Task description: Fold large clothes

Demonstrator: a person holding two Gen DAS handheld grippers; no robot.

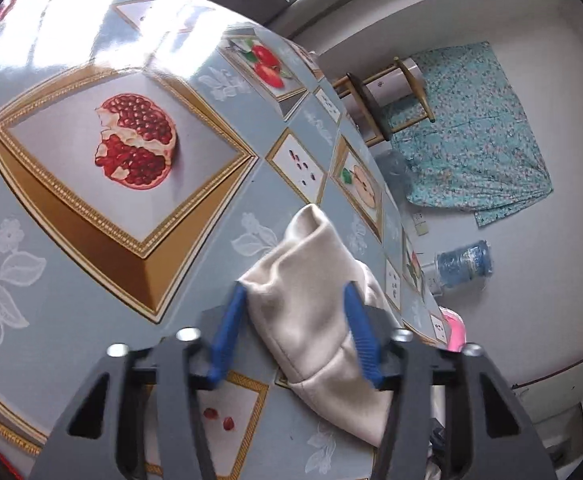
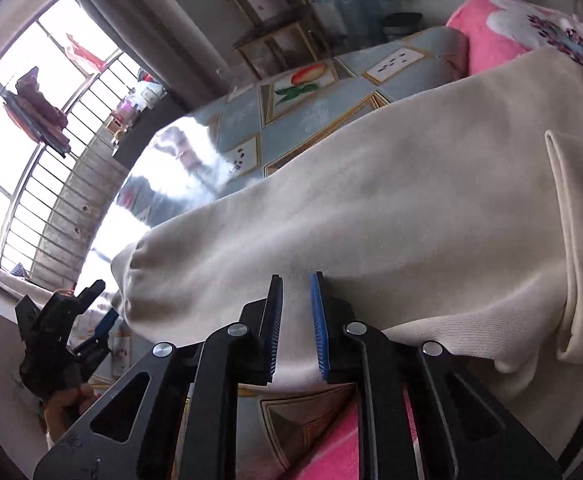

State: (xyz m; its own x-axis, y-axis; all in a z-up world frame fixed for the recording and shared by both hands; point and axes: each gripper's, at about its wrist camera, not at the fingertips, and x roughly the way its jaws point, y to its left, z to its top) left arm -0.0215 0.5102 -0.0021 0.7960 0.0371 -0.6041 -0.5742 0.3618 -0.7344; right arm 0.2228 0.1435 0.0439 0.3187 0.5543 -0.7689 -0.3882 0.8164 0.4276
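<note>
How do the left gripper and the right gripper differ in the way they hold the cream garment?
The left gripper has its blue fingers wide apart around a bunched end of the cream garment. The right gripper has its fingers nearly together, pinching a thin fold at the garment's edge. Both point downward at the fruit-patterned tablecloth.

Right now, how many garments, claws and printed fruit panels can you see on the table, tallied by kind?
Cream fleece garment: 1
Pink plush item, behind the cream one: 1
Claws, left claw and right claw: 2
Framed fruit pictures printed on the blue-grey glossy tablecloth, left wrist view: 3 clear
Total: 7
</note>
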